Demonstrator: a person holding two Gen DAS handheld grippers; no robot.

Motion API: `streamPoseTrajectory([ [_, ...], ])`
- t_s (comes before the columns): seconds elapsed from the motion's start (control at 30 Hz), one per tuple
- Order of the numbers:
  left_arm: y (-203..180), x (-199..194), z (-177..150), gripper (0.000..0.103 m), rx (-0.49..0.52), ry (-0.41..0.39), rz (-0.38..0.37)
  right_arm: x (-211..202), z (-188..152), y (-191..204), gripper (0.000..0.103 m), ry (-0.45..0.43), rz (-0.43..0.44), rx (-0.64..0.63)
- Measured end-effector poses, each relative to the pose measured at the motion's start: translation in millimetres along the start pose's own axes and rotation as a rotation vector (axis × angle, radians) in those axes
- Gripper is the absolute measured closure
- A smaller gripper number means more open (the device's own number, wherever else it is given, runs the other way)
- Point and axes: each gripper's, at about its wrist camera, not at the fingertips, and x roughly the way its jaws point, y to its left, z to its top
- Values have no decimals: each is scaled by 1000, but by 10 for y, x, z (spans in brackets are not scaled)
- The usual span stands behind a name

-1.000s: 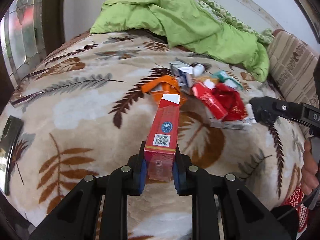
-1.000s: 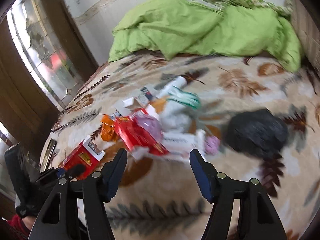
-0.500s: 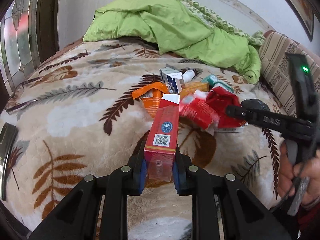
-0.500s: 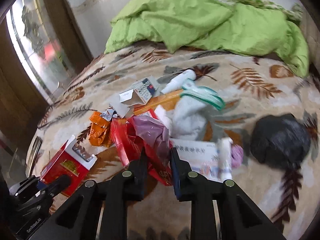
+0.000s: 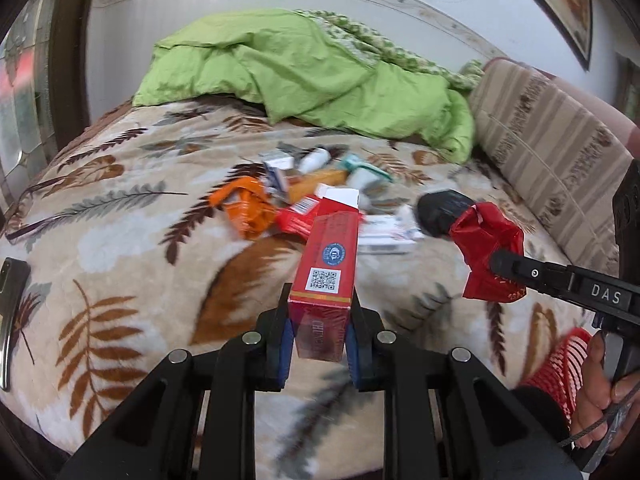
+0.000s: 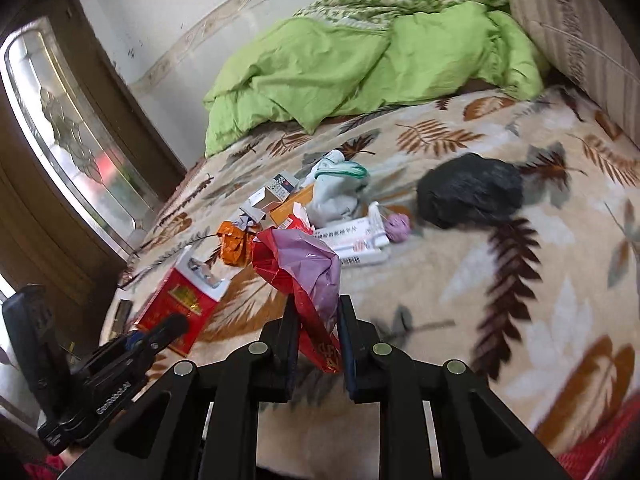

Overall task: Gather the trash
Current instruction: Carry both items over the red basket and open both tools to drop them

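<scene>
The left tool (image 5: pixel 318 340) grips a red carton (image 5: pixel 326 276) lifted above the bed's (image 5: pixel 120 208) near edge. The right tool (image 6: pixel 318 336) clamps a crumpled red wrapper (image 6: pixel 304 276), also lifted. Toward the bed's middle lies the remaining trash pile (image 5: pixel 320 196), a black bag (image 6: pixel 470 192) beside it; a green quilt (image 5: pixel 304 76) fills the far end.

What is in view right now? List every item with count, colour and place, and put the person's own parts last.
red carton: 1, red, held off the bed in left tool
red wrapper: 1, red with purple lining, in right tool
orange wrapper: 1, orange, left of pile
black bag: 1, black, right of pile
white box: 1, white, pile's near edge
blanket: 1, beige with leaves, covers bed
quilt: 1, green, far end
left tool: 1, black, shut
right tool: 1, black, shut
hand: 1, on right tool's handle
</scene>
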Motion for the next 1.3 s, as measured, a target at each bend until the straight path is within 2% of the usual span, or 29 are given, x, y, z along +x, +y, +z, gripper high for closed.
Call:
streamPoseTrajectory([
  [0.43, -687, -223, -60, 82, 130, 5, -123, -807, -331, -318, 84, -51, -31, 103],
  [0.73, -1244, -377, -73, 82, 206, 39, -275, -1470, -499, -676, 84, -109, -105, 212],
  [0.9, -1531, -523, -77, 82, 256, 37, -334, -1898, -662, -881, 84, -154, -166, 286],
  [1.1, -1923, -616, -131, 82, 318, 79, -430, -2311, -840, -1080, 84, -194, -242, 350],
  [1.3, -2460, -499, -272, 82, 385, 183, -522, -2577, -1047, -1404, 84, -205, -321, 429],
])
